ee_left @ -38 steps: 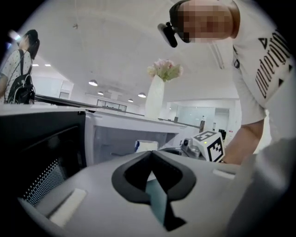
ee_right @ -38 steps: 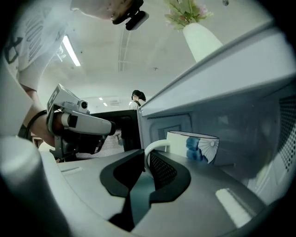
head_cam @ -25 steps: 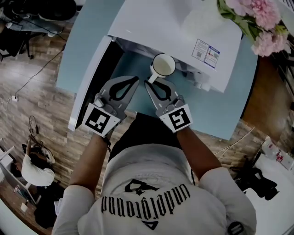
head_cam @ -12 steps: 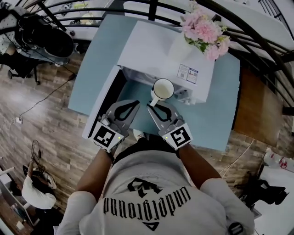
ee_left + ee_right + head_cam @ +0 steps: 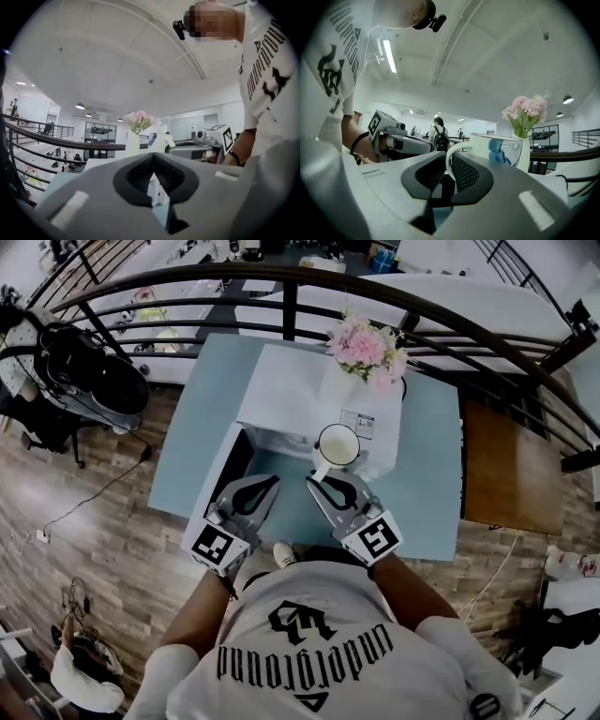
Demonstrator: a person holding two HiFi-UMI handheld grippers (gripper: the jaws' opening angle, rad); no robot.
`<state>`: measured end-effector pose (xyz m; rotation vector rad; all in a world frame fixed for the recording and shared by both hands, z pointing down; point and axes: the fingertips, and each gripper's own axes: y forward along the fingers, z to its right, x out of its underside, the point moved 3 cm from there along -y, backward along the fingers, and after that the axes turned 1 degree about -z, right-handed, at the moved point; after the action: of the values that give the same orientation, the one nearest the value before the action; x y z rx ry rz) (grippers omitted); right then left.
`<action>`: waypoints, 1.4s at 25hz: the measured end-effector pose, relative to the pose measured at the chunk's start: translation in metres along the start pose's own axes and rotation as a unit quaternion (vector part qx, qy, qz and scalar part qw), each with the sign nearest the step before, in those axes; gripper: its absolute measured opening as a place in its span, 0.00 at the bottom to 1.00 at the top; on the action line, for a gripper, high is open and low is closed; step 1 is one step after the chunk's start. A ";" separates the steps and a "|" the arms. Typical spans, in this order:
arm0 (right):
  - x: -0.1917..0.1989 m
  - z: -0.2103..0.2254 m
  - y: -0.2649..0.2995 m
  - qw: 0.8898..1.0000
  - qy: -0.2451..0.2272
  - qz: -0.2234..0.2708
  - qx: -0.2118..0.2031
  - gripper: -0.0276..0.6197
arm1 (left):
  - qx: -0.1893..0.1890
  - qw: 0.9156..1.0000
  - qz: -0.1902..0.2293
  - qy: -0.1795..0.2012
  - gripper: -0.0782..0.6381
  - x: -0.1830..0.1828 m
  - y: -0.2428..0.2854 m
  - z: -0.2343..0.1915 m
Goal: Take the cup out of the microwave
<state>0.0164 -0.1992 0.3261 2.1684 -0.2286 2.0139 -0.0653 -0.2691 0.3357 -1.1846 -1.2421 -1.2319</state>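
A white cup (image 5: 337, 444) with a blue pattern hangs in the air in front of the white microwave (image 5: 291, 390). My right gripper (image 5: 315, 480) is shut on its handle. In the right gripper view the handle (image 5: 449, 161) sits between the dark pads and the cup (image 5: 499, 150) stands upright just beyond them. My left gripper (image 5: 274, 481) is beside it on the left, shut, with nothing in it. In the left gripper view its tips (image 5: 152, 157) meet, and the cup (image 5: 157, 139) shows beyond them.
The microwave door (image 5: 217, 482) stands open to the left, under my left gripper. A vase of pink flowers (image 5: 366, 345) stands on top of the microwave. The light blue table (image 5: 427, 474) carries it all. A dark railing (image 5: 281, 277) runs behind, with wooden floor around.
Both grippers have risen together, the right one carrying the cup up and away from the microwave's opening. The table and microwave now look smaller and farther below.
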 end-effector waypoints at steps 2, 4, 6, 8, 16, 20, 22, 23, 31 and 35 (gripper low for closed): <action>-0.009 0.002 -0.006 1.000 -0.001 0.009 -0.001 0.11 | 0.000 1.000 0.003 0.005 0.18 -0.004 0.001 0.002; -0.017 0.003 -0.014 1.000 -0.004 0.018 -0.006 0.11 | -0.002 1.000 0.007 0.008 0.18 -0.009 0.002 0.006; -0.025 0.006 -0.031 1.000 -0.009 0.027 -0.012 0.11 | -0.006 1.000 0.011 0.011 0.18 -0.015 0.006 0.019; -0.033 0.012 -0.052 0.999 -0.013 0.040 -0.014 0.11 | -0.014 1.000 0.012 0.016 0.18 -0.022 0.013 0.036; -0.044 0.015 -0.102 0.997 -0.004 0.051 -0.049 0.11 | -0.054 0.998 0.015 0.021 0.18 -0.033 0.020 0.090; -0.044 0.020 -0.138 0.996 -0.001 0.064 -0.058 0.11 | -0.066 0.997 0.009 0.027 0.18 -0.034 0.030 0.129; -0.041 0.019 -0.153 0.996 0.005 0.060 -0.065 0.11 | -0.073 0.997 0.008 0.027 0.18 -0.033 0.031 0.146; -0.040 0.019 -0.162 0.996 0.004 0.062 -0.067 0.11 | -0.076 0.997 0.008 0.026 0.18 -0.032 0.031 0.156; -0.041 0.012 -0.215 0.994 0.006 0.070 -0.088 0.11 | -0.089 0.996 -0.027 0.002 0.18 -0.035 0.028 0.229; -0.046 0.003 -0.246 0.993 0.003 0.079 -0.087 0.11 | -0.095 0.995 -0.024 0.009 0.18 -0.042 0.020 0.259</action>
<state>0.0717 0.0392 0.2749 2.0957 -0.5689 1.9952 -0.0462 -0.0097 0.2941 -1.2838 -1.1660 -1.4168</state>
